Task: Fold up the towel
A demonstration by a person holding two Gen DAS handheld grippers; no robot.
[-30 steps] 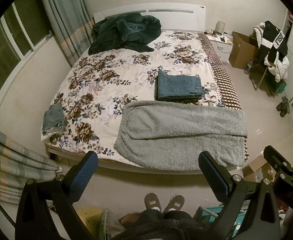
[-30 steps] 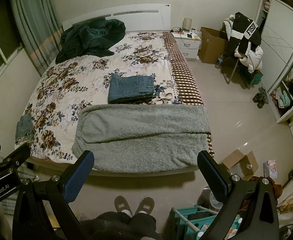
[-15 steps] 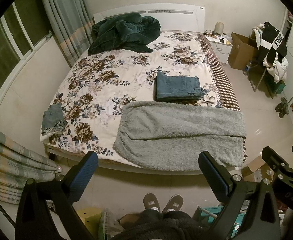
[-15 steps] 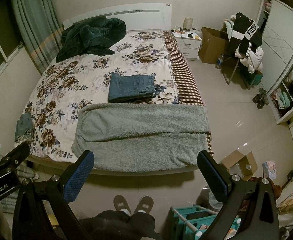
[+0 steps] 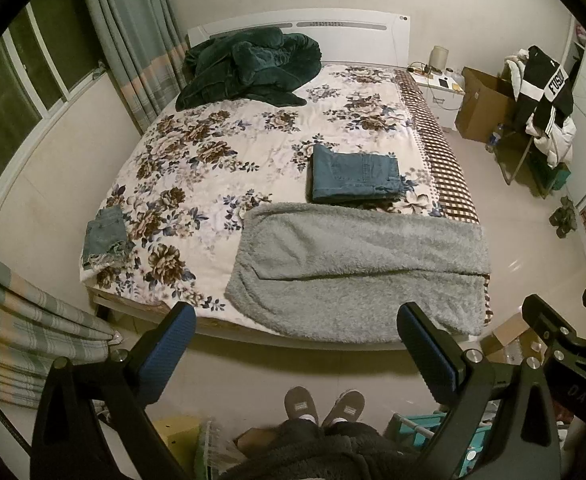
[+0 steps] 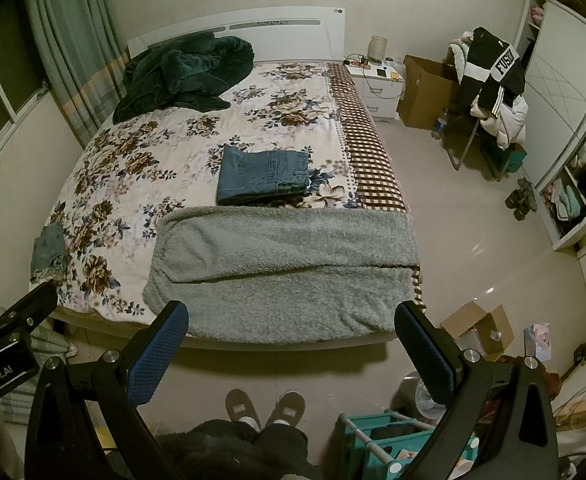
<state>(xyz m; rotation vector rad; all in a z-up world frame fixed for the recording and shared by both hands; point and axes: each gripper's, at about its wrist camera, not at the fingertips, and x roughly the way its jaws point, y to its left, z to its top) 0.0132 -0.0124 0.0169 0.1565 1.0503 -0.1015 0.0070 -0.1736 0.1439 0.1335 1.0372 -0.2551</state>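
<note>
One grey fleecy towel [image 5: 357,268] lies spread across the foot end of the bed [image 5: 221,168], folded over once so an upper layer's edge runs left to right across it; its near edge hangs just over the mattress edge. Touching or just beyond its far edge sits a folded pair of blue jeans [image 5: 353,178] on the floral quilt. Small denim piece [image 5: 105,236] near the bed's left edge, well apart from the towel. Dark green blanket [image 5: 249,68] heaped at the headboard.

Left gripper [image 5: 295,344] held above the floor short of the bed, jaws wide apart, nothing between them. Right gripper [image 6: 291,342] same: jaws spread, empty, not touching the towel. Person's slippered feet [image 6: 265,404] stand on the floor below both.

Containers: brown cardboard box [image 6: 425,92] beside the white nightstand [image 6: 379,88], contents not visible. Small open cardboard box [image 6: 479,330] on the floor near the bed corner, something pale inside, cannot tell what. Teal plastic rack [image 6: 389,444] at bottom right, contents unclear. Chair [image 6: 489,92] piled with a black-and-white jacket and pale clothes.
</note>
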